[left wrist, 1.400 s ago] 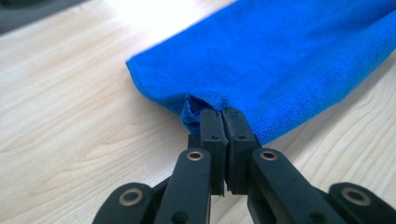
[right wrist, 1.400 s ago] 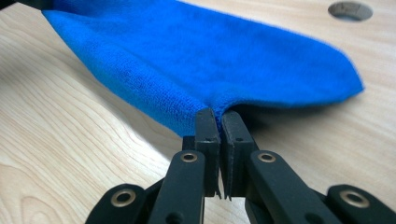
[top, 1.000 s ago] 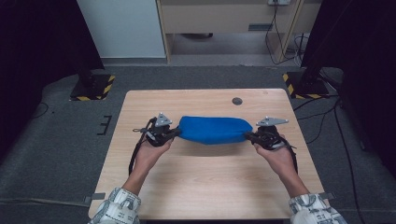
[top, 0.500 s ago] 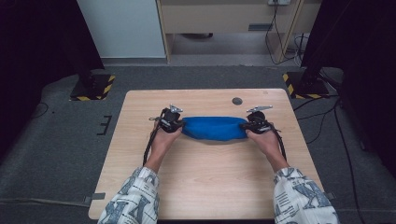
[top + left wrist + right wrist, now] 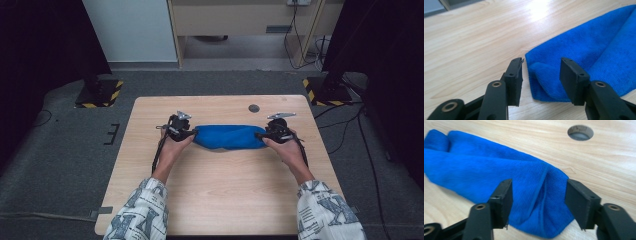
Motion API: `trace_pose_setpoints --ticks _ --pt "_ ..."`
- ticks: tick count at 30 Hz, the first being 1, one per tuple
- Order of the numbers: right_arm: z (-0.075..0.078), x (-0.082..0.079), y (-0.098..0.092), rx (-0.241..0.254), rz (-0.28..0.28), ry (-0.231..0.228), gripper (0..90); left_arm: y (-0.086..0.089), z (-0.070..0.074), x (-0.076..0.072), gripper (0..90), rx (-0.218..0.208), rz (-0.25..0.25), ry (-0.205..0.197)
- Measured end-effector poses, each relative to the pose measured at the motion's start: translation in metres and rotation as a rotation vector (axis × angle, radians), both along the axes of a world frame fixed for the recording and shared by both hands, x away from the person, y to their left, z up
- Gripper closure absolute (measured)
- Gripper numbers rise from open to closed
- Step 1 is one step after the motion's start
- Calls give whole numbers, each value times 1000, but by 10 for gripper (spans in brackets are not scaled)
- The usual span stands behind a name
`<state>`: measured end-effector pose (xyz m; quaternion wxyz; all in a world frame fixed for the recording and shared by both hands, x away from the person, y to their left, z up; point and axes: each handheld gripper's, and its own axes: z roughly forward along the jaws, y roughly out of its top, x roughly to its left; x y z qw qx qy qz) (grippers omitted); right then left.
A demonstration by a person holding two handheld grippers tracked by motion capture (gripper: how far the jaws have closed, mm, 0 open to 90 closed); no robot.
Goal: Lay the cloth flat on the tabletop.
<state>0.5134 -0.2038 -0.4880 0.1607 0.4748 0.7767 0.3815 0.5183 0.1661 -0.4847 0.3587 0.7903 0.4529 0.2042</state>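
High view: blue cloth point(image 5: 229, 136) lies mid-table point(image 5: 220, 195), left gripper point(image 5: 192, 133) at its 9 o'clock end, right gripper point(image 5: 259, 135) at 3 o'clock. Gripper views: both jaws have just been opening, half apart, the cloth ends between them, released; fold judged laid down.

The left gripper point(image 5: 541, 75) is hovering low over the wooden table point(image 5: 474, 37), its jaws having just been opening, with the blue cloth's point(image 5: 599, 50) folded near corner lying loose between them, unpressed.
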Motion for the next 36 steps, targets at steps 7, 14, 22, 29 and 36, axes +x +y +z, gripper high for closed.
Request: trace_pose_setpoints --ticks 7,14,22,29,36 --pt "-2 -18 -6 -13 24 -22 631 5 10 -6 537 -2 -4 -9" --pt "-16 -18 8 -23 42 -11 606 13 15 -13 546 -10 1 -35" --pt "-28 -8 23 -58 40 -4 451 28 10 -25 545 -11 -3 -53" --pt "-36 -6 35 -124 46 -11 644 38 7 -30 547 -12 3 -60" --pt "-31 -10 33 -135 76 -18 893 40 5 -31 546 -20 7 -59"
